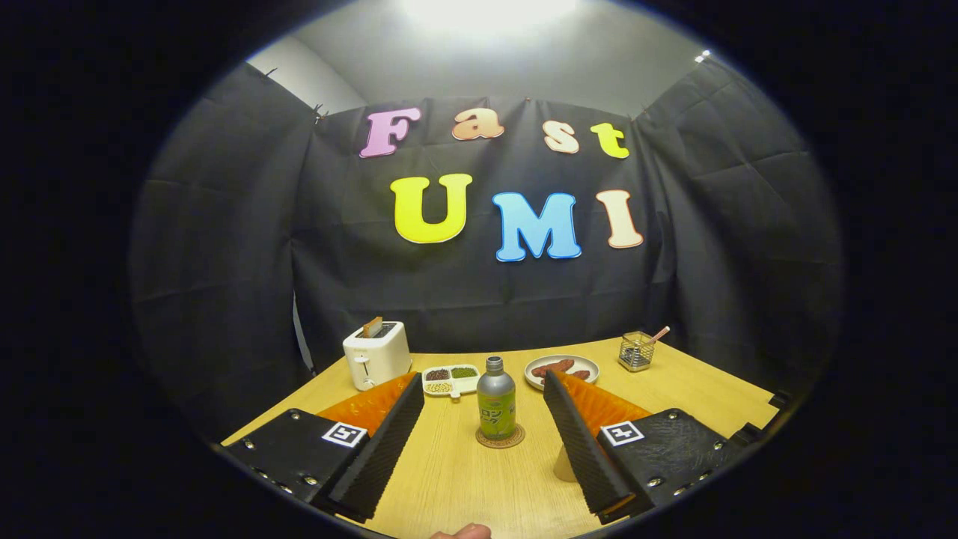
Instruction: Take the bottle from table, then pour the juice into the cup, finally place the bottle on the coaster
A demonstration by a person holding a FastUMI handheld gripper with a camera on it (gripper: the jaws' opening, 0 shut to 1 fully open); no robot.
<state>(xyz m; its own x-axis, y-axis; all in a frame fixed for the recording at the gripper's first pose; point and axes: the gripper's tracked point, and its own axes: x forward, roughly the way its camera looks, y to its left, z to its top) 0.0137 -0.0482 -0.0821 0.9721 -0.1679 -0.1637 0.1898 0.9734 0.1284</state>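
Standing upright on the coaster [500, 439], the bottle [496, 398] is sitting on the table [696, 393] just ahead of the gripper [483, 389], in line with the gap between its fingers. The fingers are spreading wide apart and are touching nothing; the bottle is resting free, clear of both. The bottle is showing a grey cap and upper body with a green label below. A pale cup [563, 464] is peeking out from behind the inner edge of the right finger, near the coaster and closer to the camera than the bottle; most of it is hidden. Beyond the bottle, a small divided tray [451, 380] is holding dark, green and pale grains. Left of that tray, a white toaster [376, 354] is standing with a slice poking out of its slot. Right of the bottle and farther back, a plate [561, 370] is carrying brown pieces of food, and past it a wire holder [636, 351] is standing with a pinkish stick leaning out. A fingertip [462, 532] is showing at the near table edge.
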